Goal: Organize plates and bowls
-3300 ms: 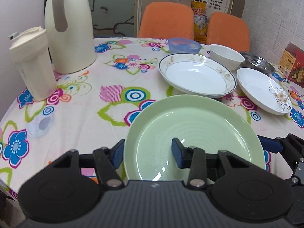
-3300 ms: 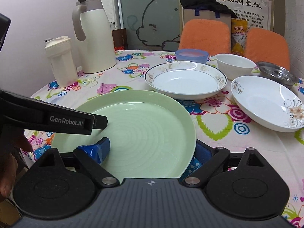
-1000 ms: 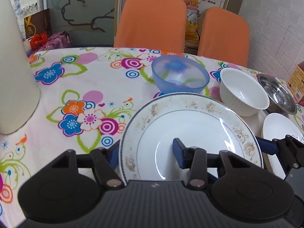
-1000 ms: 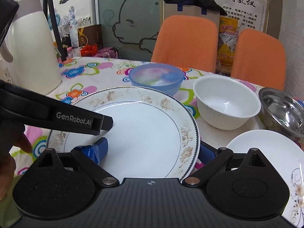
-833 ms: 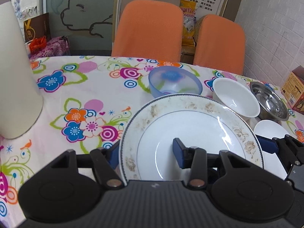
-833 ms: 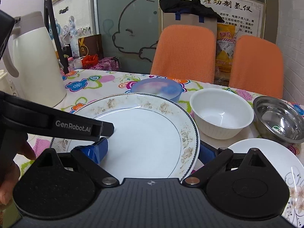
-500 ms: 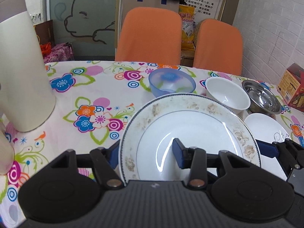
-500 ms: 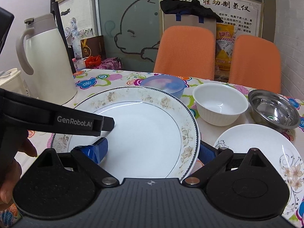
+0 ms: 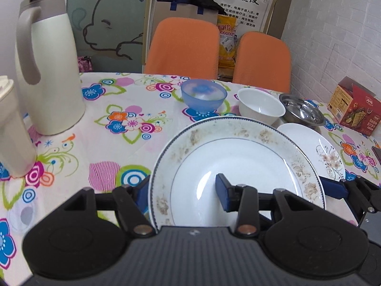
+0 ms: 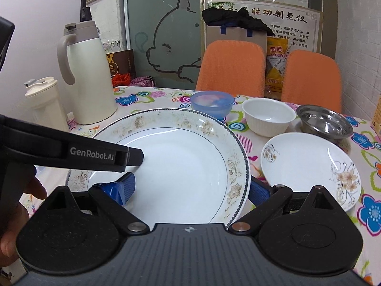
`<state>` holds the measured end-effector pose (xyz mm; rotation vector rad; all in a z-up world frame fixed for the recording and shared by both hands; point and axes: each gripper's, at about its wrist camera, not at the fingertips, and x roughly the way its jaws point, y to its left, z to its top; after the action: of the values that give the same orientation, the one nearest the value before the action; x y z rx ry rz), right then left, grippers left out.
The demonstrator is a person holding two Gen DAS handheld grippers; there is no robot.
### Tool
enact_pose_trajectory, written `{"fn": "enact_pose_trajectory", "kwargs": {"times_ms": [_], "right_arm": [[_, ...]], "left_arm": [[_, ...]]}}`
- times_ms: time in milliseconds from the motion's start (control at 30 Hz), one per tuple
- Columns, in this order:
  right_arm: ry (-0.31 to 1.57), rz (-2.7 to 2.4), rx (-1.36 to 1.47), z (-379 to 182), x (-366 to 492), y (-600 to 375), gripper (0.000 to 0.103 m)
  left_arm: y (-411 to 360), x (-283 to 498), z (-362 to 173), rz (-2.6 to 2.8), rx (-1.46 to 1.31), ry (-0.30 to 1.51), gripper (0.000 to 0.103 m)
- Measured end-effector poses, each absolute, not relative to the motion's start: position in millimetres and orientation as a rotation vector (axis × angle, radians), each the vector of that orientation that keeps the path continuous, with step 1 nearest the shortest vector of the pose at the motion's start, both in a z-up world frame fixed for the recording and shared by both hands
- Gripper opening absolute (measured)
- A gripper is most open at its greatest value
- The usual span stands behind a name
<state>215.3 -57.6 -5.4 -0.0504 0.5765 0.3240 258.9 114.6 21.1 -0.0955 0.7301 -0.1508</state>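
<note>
Both tongs hold one thing between them: the large round white porcelain plate with a faded floral rim and thin blue edge line point(image 9: 238, 164). The left tongs point(image 9: 183, 194) are closed down on its left rim, one blue pad under the edge and the other lying on the white well, and the right tongs point(image 10: 190, 188) grip the opposite rim in the same way, inner pad on the well, outer pad below the edge. The plate hangs roughly level above the flower-printed surface point(image 9: 119, 124), close in front of both cameras and clear of the other dishes. What matters for the coming move, as I judge it, is that the plate lies straight between the two tongs, so each is equally near and neither can let go alone without tipping it. The smaller white plate with a single flower print point(image 10: 309, 166) sits just to the right, and the translucent blue bowl point(image 9: 203, 95), white bowl point(image 9: 260, 106) and shiny steel bowl point(image 9: 301, 114) stand in a row beyond it. A stacking place must be reached by carrying both sides together, keeping the plate flat
</note>
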Motion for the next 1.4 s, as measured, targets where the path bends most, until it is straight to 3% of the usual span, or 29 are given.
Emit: {"fn": "enact_pose_trajectory", "kwargs": {"times_ms": [567, 733, 867, 1000, 1400], "right_arm": [[0.665, 0.357, -0.051, -41.8, 193.2, -39.9, 0.086], [0.654, 0.373, -0.039, -45.1, 199.3, -42.9, 0.085], [0.613, 0.37, -0.078, -41.7, 199.7, -43.0, 0.084], [0.598, 0.349, -0.054, -38.8, 202.0, -52.6, 0.084], [0.566, 0.273, -0.001, -19.1, 184.3, -118.1, 0.084]], "left_arm": [[138.9, 219.3, -24.3, -0.122, -0.133, 0.816, 0.042], [143.3, 220.9, -25.2, -0.144, -0.157, 0.814, 0.048], [148.9, 218.8, -17.4, -0.169, -0.177, 0.784, 0.065], [147.5, 206.5, 6.3, -0.13, -0.106, 0.691, 0.074], [106.8, 218.3, 12.2, -0.191, -0.064, 0.695, 0.074]]}}
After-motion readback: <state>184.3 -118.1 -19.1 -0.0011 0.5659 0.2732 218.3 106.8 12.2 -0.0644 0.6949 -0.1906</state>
